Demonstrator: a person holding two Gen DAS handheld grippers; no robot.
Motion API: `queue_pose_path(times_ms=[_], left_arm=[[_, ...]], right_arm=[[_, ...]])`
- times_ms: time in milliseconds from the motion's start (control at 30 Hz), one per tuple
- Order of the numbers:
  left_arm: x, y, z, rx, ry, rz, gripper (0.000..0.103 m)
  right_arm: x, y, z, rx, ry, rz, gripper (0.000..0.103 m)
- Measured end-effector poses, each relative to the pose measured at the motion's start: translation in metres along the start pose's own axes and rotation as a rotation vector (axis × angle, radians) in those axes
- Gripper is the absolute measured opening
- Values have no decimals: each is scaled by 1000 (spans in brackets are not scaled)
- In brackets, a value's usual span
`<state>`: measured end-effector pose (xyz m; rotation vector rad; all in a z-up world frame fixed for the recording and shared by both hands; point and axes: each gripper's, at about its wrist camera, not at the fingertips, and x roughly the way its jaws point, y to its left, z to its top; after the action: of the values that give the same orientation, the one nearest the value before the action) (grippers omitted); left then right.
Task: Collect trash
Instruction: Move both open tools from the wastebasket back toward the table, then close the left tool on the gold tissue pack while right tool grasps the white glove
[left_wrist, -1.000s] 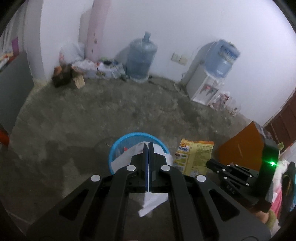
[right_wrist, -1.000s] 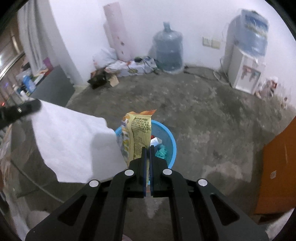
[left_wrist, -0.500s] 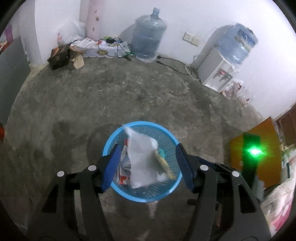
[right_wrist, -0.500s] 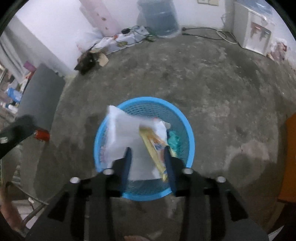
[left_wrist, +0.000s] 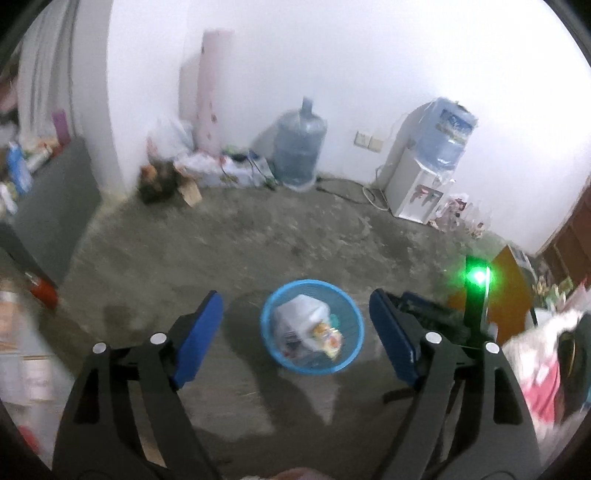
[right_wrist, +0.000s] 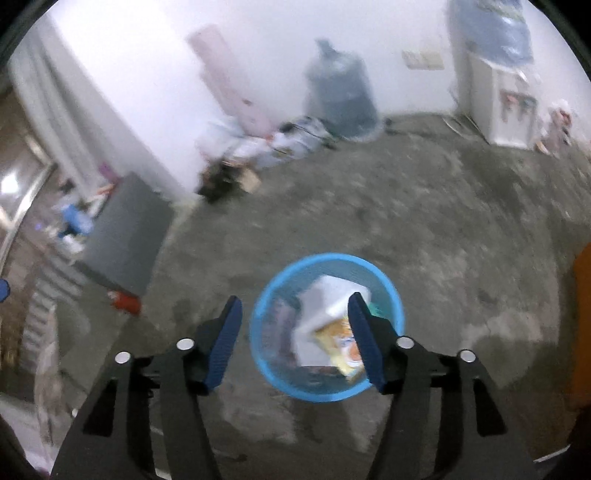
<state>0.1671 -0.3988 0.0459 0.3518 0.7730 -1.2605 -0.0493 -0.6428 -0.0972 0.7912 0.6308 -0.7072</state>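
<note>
A round blue basket (left_wrist: 266, 325) (right_wrist: 260, 347) stands on the concrete floor below both grippers. Inside it lie a white sheet of paper (left_wrist: 301, 314) (right_wrist: 325, 299) and a yellow snack wrapper (left_wrist: 328, 338) (right_wrist: 341, 350). My left gripper (left_wrist: 295, 314) hangs high above the basket, its jaws opening wide with nothing between them. My right gripper (right_wrist: 293, 314) hovers closer over the basket, its jaws also opening and holding nothing. In the left wrist view the right gripper's body shows at the right with a green light (left_wrist: 478, 275).
A water jug (left_wrist: 299, 151) and a water dispenser (left_wrist: 424, 184) stand against the far white wall, with bags and a box (left_wrist: 162, 181) in the corner. A grey cabinet (left_wrist: 51, 210) is at the left, an orange board (left_wrist: 509, 291) at the right.
Both grippers went from shut to open. The white paper and the yellow wrapper dropped into the blue basket. The left gripper rose away, so the basket looks smaller.
</note>
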Motion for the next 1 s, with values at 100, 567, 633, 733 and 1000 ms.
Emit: queue_pose_path(times_ms=[100,567,633,733,1000], left_arm=[[-72,21,-21,47,-42,79,80],[-255,160,-154,-166,-60,366,84],[-251,170,-168,-190,-44,347,84],[-235,180,-184,-200,-7,311,84],[-181,197,-207,-212,60,268,84]], right_arm=[[-19,38,-9,-106,11,86,63],[-86,198,-102,-677,140,379,72],[-97,218,-125,-760,167,434,73],[-109,240,-156,-858,204,520,73],[-129,296,-237,-1095,320,690,73]])
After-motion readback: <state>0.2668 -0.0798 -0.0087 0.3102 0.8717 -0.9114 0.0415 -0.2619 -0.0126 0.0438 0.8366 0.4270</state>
